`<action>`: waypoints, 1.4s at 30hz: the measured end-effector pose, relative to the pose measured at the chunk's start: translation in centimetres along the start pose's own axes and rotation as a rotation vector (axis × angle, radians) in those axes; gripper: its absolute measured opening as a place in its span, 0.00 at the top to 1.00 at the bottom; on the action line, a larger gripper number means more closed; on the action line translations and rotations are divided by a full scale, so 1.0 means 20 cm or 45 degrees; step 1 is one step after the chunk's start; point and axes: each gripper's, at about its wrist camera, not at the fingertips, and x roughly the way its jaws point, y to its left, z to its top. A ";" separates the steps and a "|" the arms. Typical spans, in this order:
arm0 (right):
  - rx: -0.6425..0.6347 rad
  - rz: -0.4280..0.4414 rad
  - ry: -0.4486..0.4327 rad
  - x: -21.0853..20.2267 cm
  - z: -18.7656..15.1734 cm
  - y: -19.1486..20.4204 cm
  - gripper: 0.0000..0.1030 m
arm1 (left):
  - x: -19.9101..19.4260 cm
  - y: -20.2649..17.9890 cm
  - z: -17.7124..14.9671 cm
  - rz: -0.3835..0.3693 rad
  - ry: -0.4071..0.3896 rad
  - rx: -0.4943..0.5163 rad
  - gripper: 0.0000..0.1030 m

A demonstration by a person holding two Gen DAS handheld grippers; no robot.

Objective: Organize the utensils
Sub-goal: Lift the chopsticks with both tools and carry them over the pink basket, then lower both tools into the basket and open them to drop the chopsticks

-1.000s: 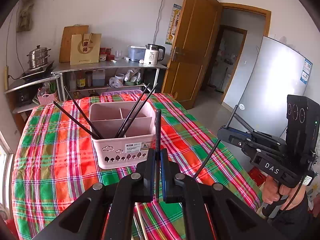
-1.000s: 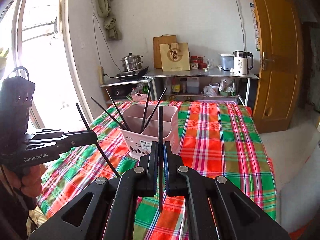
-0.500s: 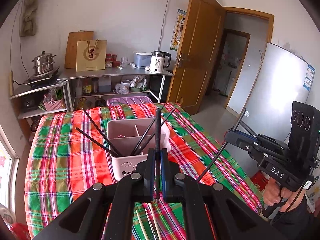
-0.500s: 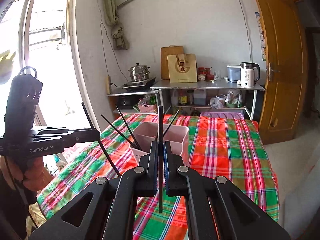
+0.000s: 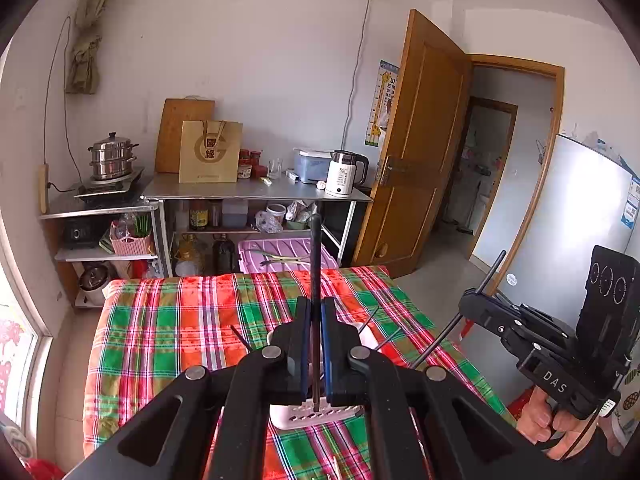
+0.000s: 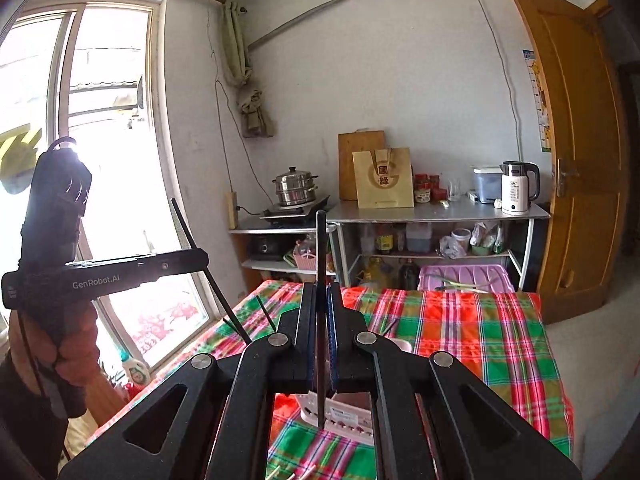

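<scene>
A black chopstick [image 5: 315, 264] is standing upright between the closed jaws of the left gripper [image 5: 315, 344], and the right gripper [image 6: 321, 332] is clamping a second chopstick [image 6: 320, 264] the same way. The pink holder [image 5: 316, 416] is sitting on the plaid table [image 5: 168, 320] just below both grippers, mostly hidden by them, with other chopsticks sticking out of it. I judge the step as carrying the sticks to the holder. Next, each tip needs aiming at a free compartment before the jaws release.
</scene>
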 end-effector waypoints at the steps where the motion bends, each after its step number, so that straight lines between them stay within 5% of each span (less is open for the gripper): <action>1: -0.004 -0.004 -0.011 0.01 0.01 0.01 0.95 | 0.02 0.01 0.02 0.003 -0.005 -0.003 0.96; 13: 0.025 -0.001 -0.033 0.24 -0.02 -0.03 0.95 | 0.27 0.11 -0.02 -0.014 0.020 -0.030 0.96; 28: 0.000 -0.024 0.142 0.40 -0.24 -0.04 0.95 | 0.48 0.19 -0.19 0.014 0.134 -0.051 0.96; 42: -0.014 -0.036 0.153 0.30 -0.24 -0.04 0.86 | 0.35 0.15 -0.21 0.010 0.068 -0.054 0.80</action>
